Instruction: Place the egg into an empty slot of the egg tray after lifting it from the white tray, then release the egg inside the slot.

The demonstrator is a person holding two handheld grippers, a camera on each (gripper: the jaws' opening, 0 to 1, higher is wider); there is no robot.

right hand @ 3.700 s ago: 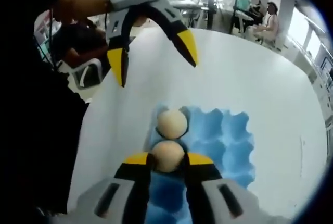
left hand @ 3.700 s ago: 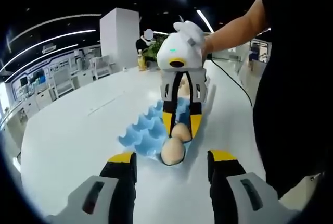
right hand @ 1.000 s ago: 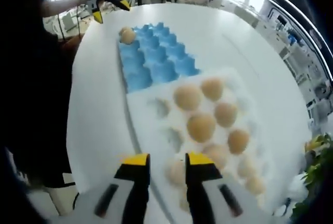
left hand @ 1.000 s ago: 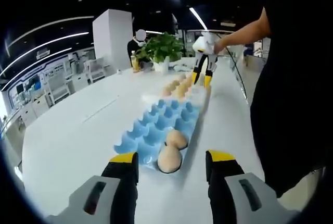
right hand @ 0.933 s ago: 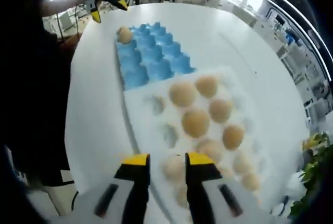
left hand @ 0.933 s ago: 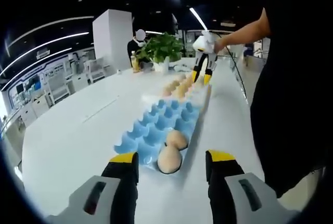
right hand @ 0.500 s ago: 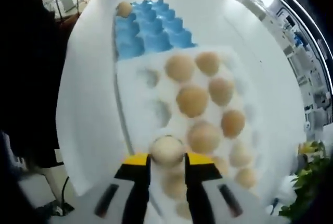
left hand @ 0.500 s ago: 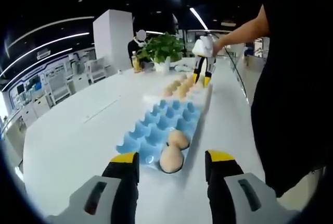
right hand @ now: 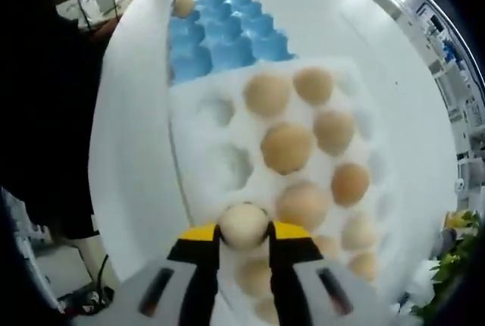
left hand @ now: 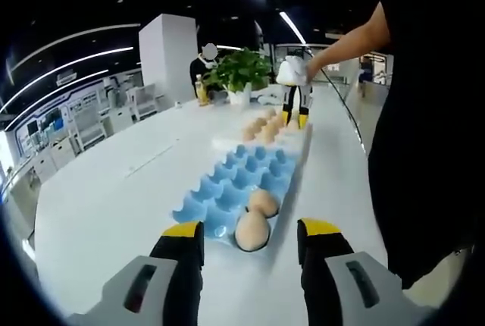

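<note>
In the right gripper view, my right gripper is shut on a pale egg at the near edge of the white tray, which holds several brown eggs. Whether the egg is clear of its slot I cannot tell. Beyond it lies the blue egg tray with an egg at its far corner. In the left gripper view, my left gripper is open above the table, just short of the blue egg tray. Two eggs sit in its nearest slots. The right gripper stands over the white tray farther off.
A person stands along the right side of the long white table, one arm reaching to the far gripper. A potted plant and a bottle stand at the table's far end. Bare table lies left of both trays.
My right gripper has moved from the blue tray to the white tray and has taken an egg between its jaws. My left gripper has hardly moved.
</note>
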